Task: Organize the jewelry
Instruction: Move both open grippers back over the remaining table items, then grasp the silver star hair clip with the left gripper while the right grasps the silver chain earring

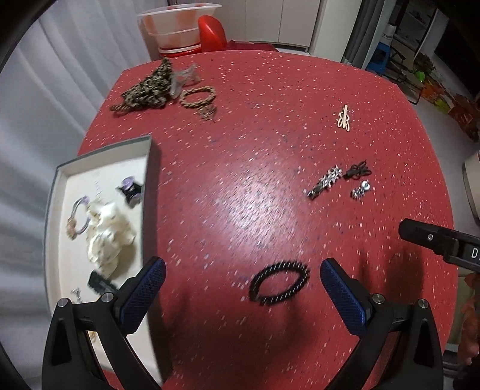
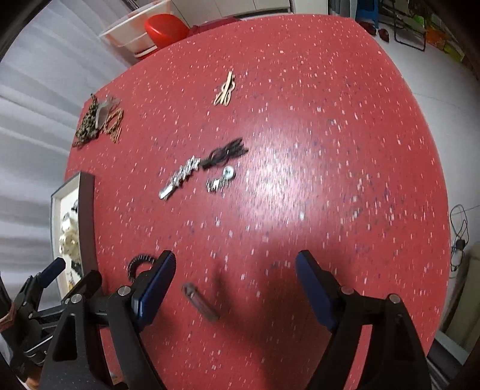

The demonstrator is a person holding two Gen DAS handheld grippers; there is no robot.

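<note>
A black beaded bracelet [image 1: 279,283] lies on the red speckled table [image 1: 255,135], between the wide-apart fingers of my open left gripper [image 1: 243,280], untouched. A white tray [image 1: 57,192] at the left holds a cream scrunchie [image 1: 111,234], a purple ring and small pieces. My right gripper [image 2: 235,280] is open above a dark hair clip [image 2: 200,301] lying on the table; nothing is held. A silver crystal clip [image 2: 180,177], a black tassel piece [image 2: 226,154] and small silver earrings [image 2: 222,178] lie mid-table. A gold clip [image 2: 225,90] lies farther back.
A leopard-print scrunchie [image 1: 150,87] and a braided band [image 1: 198,97] sit at the table's far left. Plastic basins [image 1: 177,27] and a red object [image 1: 211,31] stand behind the table. The right gripper's body [image 1: 441,243] shows at the right edge of the left wrist view.
</note>
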